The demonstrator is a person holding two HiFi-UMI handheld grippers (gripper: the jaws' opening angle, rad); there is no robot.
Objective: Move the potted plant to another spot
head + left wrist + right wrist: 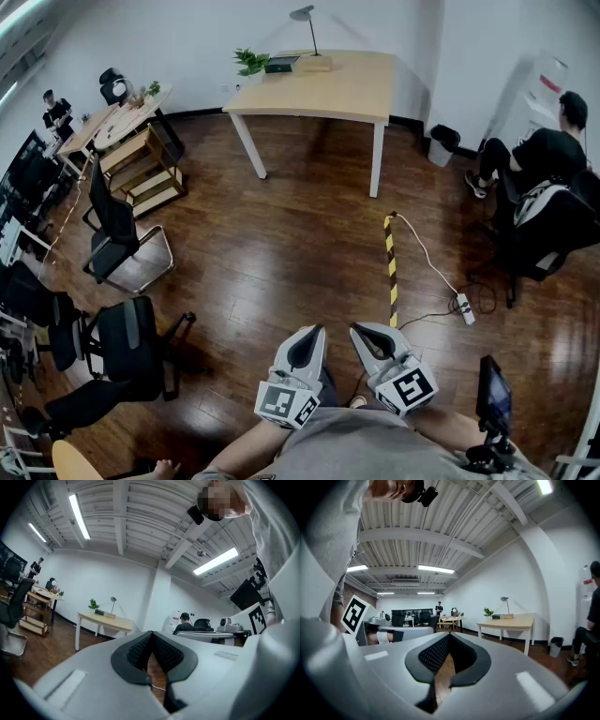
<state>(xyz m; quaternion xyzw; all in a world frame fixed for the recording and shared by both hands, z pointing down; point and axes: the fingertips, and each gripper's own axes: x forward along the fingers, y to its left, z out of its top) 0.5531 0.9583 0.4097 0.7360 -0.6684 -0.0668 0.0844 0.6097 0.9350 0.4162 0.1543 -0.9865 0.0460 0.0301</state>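
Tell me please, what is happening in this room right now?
A person stands on the wooden floor, holding the left gripper and the right gripper near the body, both shut and empty. The potted plant sits untouched on the far corner of the wooden table, beside a desk lamp.

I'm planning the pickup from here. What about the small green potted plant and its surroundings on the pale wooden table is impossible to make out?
Small green potted plant, head view: far off, too small; its pot's shape is unreadable.
Dark flat item beside it: too small to identify.
Nearby floor, gripper views: blocked by the shut left gripper and right gripper.
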